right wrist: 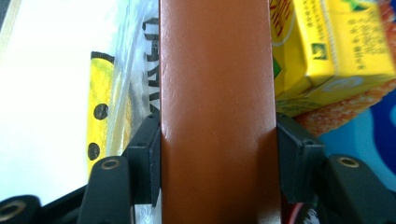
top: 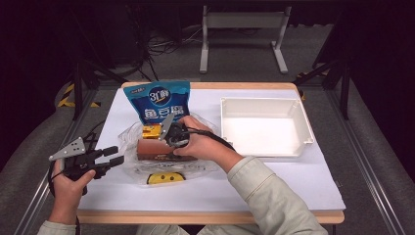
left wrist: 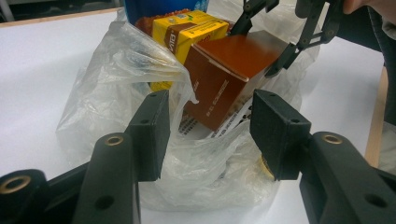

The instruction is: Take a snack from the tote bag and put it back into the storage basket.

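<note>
At table centre, a brown rectangular cardboard box [right wrist: 215, 112] was clamped by the right gripper [top: 172, 133] for lifting from the crinkled clear plastic bag [left wrist: 116, 79]; at nine o'clock, the left gripper [top: 105, 157] was held half-open, empty.

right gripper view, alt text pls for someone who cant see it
The right gripper clamps a brown box between its two black jaws. A yellow carton sits right of the box, clear plastic bag to its left.

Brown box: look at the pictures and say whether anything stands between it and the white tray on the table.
The brown box, gripped by the right gripper, sits inside a clear plastic bag whose film rises around it. Past the bag, bare tabletop leads to the white tray.
</note>
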`<state>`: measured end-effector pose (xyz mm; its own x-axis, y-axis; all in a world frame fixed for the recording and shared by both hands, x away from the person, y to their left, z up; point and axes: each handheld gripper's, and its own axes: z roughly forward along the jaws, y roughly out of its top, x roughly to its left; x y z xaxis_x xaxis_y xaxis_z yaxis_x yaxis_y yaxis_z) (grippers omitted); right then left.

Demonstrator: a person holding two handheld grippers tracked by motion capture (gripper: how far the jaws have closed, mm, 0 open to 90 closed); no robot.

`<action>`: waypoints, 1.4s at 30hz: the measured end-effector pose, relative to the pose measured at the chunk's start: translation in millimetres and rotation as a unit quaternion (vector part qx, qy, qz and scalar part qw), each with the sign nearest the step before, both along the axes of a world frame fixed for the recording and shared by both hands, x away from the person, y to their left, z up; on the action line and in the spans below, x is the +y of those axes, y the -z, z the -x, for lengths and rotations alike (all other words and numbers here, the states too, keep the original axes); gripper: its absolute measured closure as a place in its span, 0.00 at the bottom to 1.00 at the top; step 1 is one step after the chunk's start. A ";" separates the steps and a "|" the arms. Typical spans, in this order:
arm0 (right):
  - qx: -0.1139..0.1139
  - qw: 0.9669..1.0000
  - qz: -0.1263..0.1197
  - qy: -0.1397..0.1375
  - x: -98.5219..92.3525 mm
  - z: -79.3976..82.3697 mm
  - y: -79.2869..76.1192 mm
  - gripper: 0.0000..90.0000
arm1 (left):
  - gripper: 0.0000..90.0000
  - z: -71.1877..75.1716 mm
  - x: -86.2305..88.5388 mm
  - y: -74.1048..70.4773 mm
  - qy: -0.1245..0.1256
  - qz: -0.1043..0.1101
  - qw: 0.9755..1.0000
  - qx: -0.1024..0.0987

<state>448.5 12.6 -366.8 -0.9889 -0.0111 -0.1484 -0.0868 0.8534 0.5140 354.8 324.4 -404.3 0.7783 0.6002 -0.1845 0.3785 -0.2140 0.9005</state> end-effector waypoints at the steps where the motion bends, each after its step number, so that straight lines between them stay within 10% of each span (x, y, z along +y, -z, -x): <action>1: 0.000 1.000 0.000 0.000 0.0 0.0 0.0 0.48 | 0.54 0.1 0.1 -0.1 0.000 0.001 1.000 0.000; 42: -0.020 0.997 -0.070 0.033 -62.5 8.8 -85.2 0.48 | 0.39 -0.5 -4.5 -1.8 -0.008 -0.011 1.000 -0.004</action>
<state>439.8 -49.9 -281.6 -0.9800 0.0776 -0.1835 -0.0556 0.7779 0.6259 355.3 320.0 -402.5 0.7701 0.6165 -0.1641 0.3743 -0.2282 0.8988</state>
